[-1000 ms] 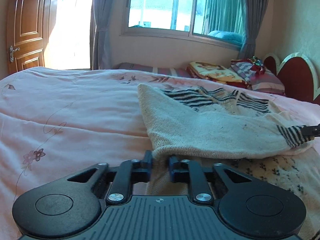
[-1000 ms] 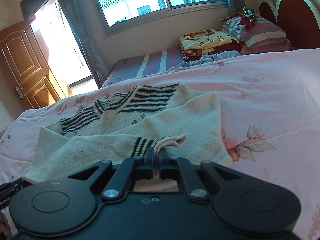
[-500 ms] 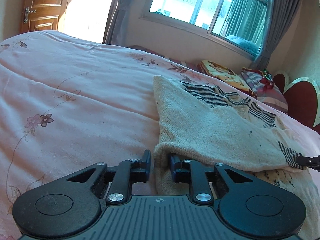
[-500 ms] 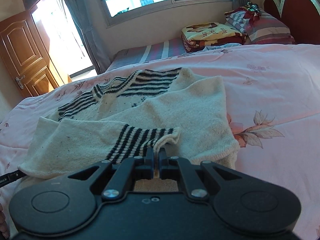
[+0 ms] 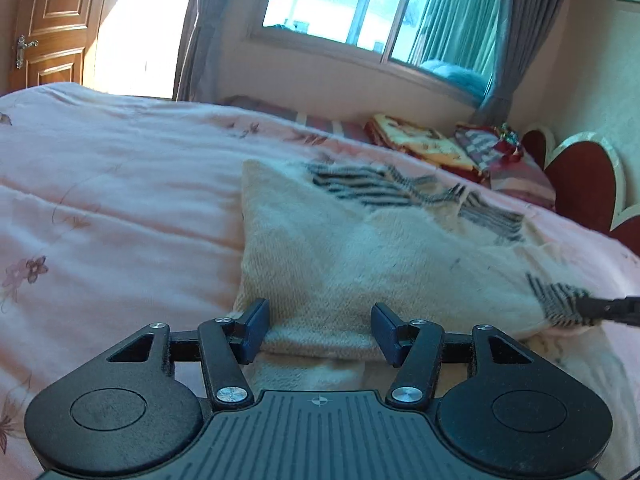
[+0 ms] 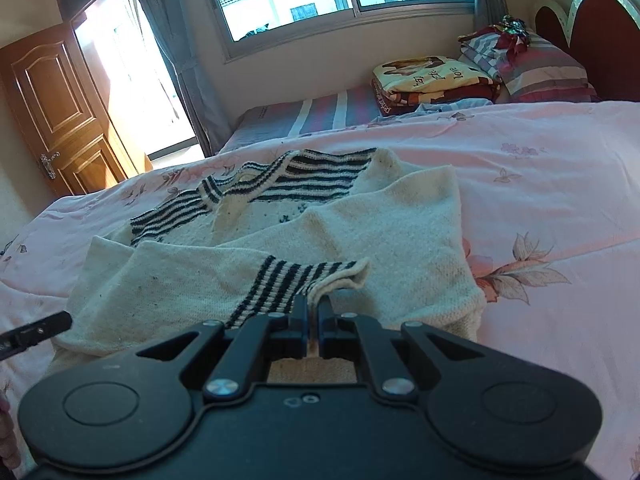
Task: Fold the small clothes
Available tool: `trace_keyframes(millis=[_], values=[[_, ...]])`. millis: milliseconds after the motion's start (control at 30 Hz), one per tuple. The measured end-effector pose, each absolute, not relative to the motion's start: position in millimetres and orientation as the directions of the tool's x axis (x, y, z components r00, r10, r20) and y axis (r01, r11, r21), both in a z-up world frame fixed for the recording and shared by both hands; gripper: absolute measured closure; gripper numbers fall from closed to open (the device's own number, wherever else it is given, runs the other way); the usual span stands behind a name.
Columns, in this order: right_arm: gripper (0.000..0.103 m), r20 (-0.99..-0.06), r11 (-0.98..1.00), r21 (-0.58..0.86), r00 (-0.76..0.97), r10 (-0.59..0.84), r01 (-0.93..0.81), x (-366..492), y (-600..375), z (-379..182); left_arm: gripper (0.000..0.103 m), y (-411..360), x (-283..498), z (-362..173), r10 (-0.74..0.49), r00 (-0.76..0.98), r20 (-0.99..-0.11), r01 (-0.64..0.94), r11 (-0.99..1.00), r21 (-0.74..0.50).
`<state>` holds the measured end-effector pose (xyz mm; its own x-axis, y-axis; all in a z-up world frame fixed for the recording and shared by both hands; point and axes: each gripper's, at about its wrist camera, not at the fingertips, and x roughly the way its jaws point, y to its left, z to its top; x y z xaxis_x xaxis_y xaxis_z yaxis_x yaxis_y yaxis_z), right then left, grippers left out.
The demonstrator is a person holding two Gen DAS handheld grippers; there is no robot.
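Observation:
A cream knitted sweater [image 5: 360, 256] with black stripes at the collar lies on the pink bed, one sleeve folded across its body. My left gripper [image 5: 320, 328] is at the sweater's near folded edge. Its jaws are opening; the fold lies loose between them and the pads do not press on it. My right gripper [image 6: 314, 312] is shut on the sleeve's striped cuff [image 6: 296, 280], held low over the sweater [image 6: 400, 224]. In the left wrist view the right gripper's tip pinches the cuff [image 5: 556, 300] at the far right.
The pink flowered bedcover [image 5: 100, 200] spreads wide to the left of the sweater. Folded blankets [image 6: 432, 80] and striped pillows [image 6: 540, 60] lie by the red headboard [image 6: 600, 40]. A wooden door [image 6: 60, 112] and a window are behind the bed.
The left gripper's jaws have spread apart and let go of the sweater's folded edge, which now rests on the bed. The right gripper stays shut on the cuff, barely moved.

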<state>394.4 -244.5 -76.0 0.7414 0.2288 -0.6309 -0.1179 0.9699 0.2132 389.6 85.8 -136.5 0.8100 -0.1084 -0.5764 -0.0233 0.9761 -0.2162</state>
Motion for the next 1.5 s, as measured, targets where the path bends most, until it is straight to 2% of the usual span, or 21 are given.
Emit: trace_keyframes(millis=[67,267,433,467,533,567,600,667,767,833,933,967,1033,1100,1167,1333,1433,1500], values=[[0.097,-0.678,0.975,0.206,0.707,0.203,-0.083,401.1,-248.2,-88.2,0.045,78.4,385.4,-137.2,-0.096,0.811,-0.577,0.002,0.987,-0.163],[0.097,-0.638,0.966,0.242,0.736,0.227,-0.088,396.5,-253.9,-85.5,0.045,78.0,383.2,-133.9,-0.097,0.803,-0.588,0.019,0.990,-0.137],[0.097,-0.676,0.970,0.222,0.703,0.223,-0.094,401.6,-254.2,-87.8,0.045,76.5,386.6,-128.7,-0.093,0.789,-0.607,0.028,0.993,-0.115],[0.094,-0.659,0.969,0.230,0.720,0.220,-0.087,400.1,-256.5,-82.2,0.045,76.8,386.8,-123.1,-0.088,0.793,-0.602,0.023,0.993,-0.116],[0.081,-0.595,0.969,0.236,0.778,0.201,-0.071,395.3,-263.3,-70.0,0.045,76.8,391.8,-107.0,-0.089,0.831,-0.549,0.027,0.992,-0.120],[0.080,-0.570,0.970,0.234,0.799,0.193,-0.067,396.9,-266.5,-65.8,0.045,76.1,397.1,-100.7,-0.088,0.843,-0.530,0.033,0.993,-0.111],[0.080,-0.562,0.973,0.226,0.808,0.175,-0.054,402.3,-269.4,-63.5,0.039,75.4,404.8,-96.6,-0.086,0.848,-0.523,0.036,0.994,-0.105],[0.082,-0.591,0.981,0.195,0.796,0.131,-0.016,422.5,-273.7,-63.8,0.029,73.7,424.3,-92.9,-0.082,0.847,-0.525,0.033,0.994,-0.101],[0.082,-0.599,0.980,0.196,0.788,0.142,-0.027,448.8,-274.8,-65.3,0.029,63.9,451.4,-92.3,-0.081,0.842,-0.533,0.059,0.997,-0.059],[0.082,-0.594,0.980,0.179,0.785,0.175,-0.084,456.2,-265.3,-65.1,0.029,59.3,464.5,-97.1,-0.036,0.844,-0.535,0.044,0.999,0.003],[0.083,-0.666,0.995,0.061,0.739,0.099,-0.078,470.2,-248.6,-84.0,0.029,75.8,489.4,-122.0,-0.056,0.794,-0.606,0.014,0.997,-0.074],[0.083,-0.681,0.996,0.058,0.727,0.086,-0.064,473.5,-249.9,-92.0,0.028,81.3,491.6,-130.2,-0.090,0.792,-0.603,0.028,0.993,-0.112],[0.083,-0.655,0.994,0.087,0.749,0.105,-0.064,468.7,-254.2,-97.1,0.023,86.6,490.2,-133.2,-0.131,0.802,-0.582,0.053,0.987,-0.149],[0.083,-0.648,0.994,0.094,0.754,0.109,-0.063,465.1,-255.6,-95.2,0.022,85.8,489.3,-128.2,-0.110,0.800,-0.590,0.038,0.990,-0.134],[0.078,-0.623,0.988,0.137,0.770,0.138,-0.067,458.7,-257.8,-87.0,0.022,84.9,482.8,-116.3,-0.096,0.823,-0.560,0.044,0.993,-0.106],[0.082,-0.569,0.966,0.189,0.782,0.253,-0.175,452.4,-235.2,-71.3,0.023,88.4,482.5,-95.3,-0.090,0.866,-0.492,0.046,0.994,-0.101],[0.083,-0.567,0.948,0.206,0.760,0.318,-0.242,457.9,-200.4,-72.5,0.023,74.0,481.3,-95.1,-0.145,0.842,-0.520,0.073,0.985,-0.156],[0.083,-0.562,0.931,0.211,0.742,0.366,-0.299,458.1,-175.6,-74.3,0.022,49.6,474.8,-102.5,-0.137,0.831,-0.539,0.103,0.990,-0.092]])
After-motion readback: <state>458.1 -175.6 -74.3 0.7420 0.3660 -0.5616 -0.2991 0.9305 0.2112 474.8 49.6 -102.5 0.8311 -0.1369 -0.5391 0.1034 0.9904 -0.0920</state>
